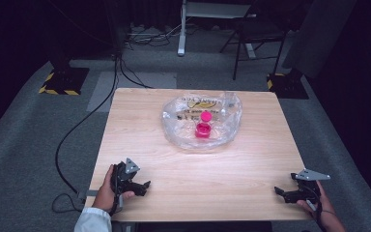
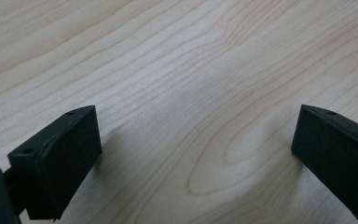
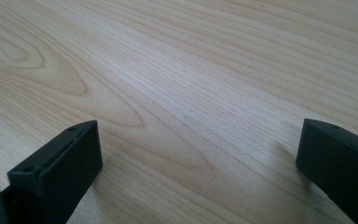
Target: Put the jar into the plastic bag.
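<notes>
Pale wooden worktop: the clear plastic bag lies mid-far, long axis across, pink bottle upright inside. Left hand-held gripper and right hand-held gripper rest near, jaws spread, empty.

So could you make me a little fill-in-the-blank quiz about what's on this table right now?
1. The pink bottle sits inside a clear plastic ____.
2. The jaws of the left gripper stand ____, with nothing between them.
3. The right gripper rests near the table's ____ edge, far from the bag.

Missing words: bag; open; near
</notes>
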Tool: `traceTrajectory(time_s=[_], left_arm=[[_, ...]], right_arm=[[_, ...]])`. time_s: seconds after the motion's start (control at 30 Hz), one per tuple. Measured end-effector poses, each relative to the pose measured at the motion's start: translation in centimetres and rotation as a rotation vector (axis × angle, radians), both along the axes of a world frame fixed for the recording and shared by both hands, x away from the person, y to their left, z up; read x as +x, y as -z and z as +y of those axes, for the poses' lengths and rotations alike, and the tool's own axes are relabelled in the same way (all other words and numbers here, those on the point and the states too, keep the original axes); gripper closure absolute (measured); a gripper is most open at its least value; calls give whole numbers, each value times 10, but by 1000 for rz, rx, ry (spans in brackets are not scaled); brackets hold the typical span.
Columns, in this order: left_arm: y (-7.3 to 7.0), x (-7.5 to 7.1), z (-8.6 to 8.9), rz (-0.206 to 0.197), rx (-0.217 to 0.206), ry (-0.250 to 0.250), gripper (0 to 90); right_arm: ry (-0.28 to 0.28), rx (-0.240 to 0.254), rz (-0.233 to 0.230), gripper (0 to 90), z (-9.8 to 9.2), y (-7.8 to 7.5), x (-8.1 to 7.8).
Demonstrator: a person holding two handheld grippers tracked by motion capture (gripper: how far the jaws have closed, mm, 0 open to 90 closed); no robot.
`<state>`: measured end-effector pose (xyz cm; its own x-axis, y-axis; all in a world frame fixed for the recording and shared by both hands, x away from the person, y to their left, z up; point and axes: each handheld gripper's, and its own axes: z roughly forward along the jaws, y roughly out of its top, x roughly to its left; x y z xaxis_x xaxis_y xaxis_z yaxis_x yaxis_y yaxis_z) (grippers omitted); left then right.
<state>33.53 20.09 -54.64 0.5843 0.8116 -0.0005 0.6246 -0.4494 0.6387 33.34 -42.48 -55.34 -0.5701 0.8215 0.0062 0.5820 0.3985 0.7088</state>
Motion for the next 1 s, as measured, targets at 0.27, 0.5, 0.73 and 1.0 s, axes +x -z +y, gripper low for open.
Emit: traceTrajectory(time_s=[0.27, 0.5, 0.73, 1.0], left_arm=[[4, -6, 8, -36, -33, -1, 2], [4, -6, 8, -36, -34, -2, 2], [4, -6, 8, -35, -35, -2, 1], [4, -6, 8, -35, -35, -2, 1]], right_arm=[[0, 0, 1, 0, 0, 0, 0], [-1, -1, 1, 0, 0, 0, -1], [0, -1, 0, 0, 0, 0, -1], [-1, -1, 1, 0, 0, 0, -1]])
